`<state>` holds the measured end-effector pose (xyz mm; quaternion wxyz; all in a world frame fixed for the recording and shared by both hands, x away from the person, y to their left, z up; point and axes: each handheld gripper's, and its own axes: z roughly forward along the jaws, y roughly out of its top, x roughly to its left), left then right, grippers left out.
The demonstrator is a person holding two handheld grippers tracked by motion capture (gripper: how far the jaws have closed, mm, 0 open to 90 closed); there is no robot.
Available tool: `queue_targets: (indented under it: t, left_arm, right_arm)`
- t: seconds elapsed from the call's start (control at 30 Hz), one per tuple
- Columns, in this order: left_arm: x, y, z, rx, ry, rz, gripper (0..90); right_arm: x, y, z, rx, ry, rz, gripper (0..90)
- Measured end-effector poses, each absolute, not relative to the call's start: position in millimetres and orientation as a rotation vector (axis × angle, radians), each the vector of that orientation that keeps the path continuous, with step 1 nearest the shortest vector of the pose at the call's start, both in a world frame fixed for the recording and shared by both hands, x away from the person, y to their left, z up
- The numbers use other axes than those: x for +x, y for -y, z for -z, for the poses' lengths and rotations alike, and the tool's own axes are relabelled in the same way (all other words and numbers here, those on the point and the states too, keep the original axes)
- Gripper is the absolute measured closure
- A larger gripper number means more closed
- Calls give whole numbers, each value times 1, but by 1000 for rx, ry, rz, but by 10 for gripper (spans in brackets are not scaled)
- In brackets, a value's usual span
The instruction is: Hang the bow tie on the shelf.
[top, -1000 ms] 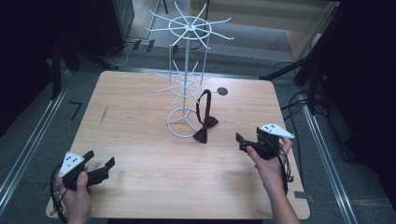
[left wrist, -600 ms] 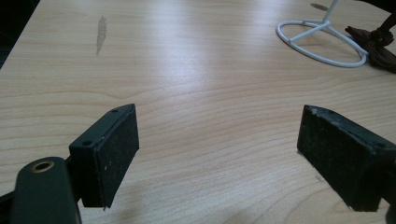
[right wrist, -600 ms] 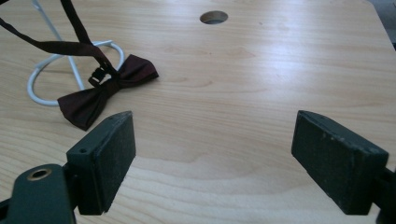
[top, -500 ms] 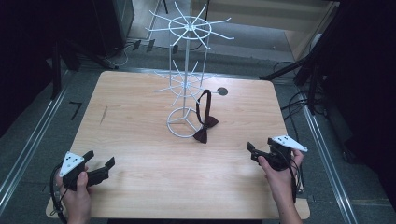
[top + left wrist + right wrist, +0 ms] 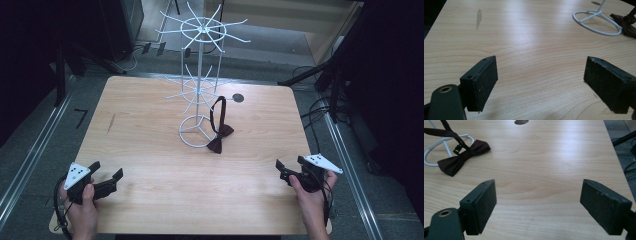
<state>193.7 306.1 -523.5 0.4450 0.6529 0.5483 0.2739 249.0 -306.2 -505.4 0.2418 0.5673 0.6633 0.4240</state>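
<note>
Wooden table (image 5: 150,125) with wire display stand (image 5: 199,85), bow tie (image 5: 219,137) and two hand-held grippers, both empty.

Largest to smallest: the table carries the white wire stand just above its centre, upright, its ring base (image 5: 596,22) flat on the wood. The dark maroon bow tie lies at about 4 o'clock from the base, its bow on the tabletop just beside the ring, its strap looped up over a lower arm of the stand. The left gripper (image 5: 102,182) sits at 8 o'clock near the table's front corner, jaws spread wide over bare wood, well apart from stand and tie. The right gripper (image 5: 290,172) sits at 4 o'clock near the front right edge, jaws likewise wide with nothing between them; in its own view the bow tie (image 5: 464,156) lies at 10 o'clock, well apart.
</note>
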Motion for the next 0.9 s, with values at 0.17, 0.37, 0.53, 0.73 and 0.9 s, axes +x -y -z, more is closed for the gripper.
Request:
queue_targets:
  t: [0.17,0.37,0.53,0.73,0.9]
  left_arm:
    - [194,-306,524,1617,-1358,-679,127]
    - [194,-306,523,1620,-1360,-679,126]
    - [193,-306,523,1619,-1359,-680,125]
    - [193,-306,523,1621,-1350,-681,123]
    - [193,-306,523,1622,-1349,-684,123]
  right_arm:
    - [244,317,510,1565,-1798,-1146,143]
    - [234,334,521,1607,-1770,-1138,143]
    - [228,346,529,1621,-1758,-1125,144]
    - [220,364,538,1661,-1719,-1116,144]
    - [215,377,545,1693,-1679,-1111,146]
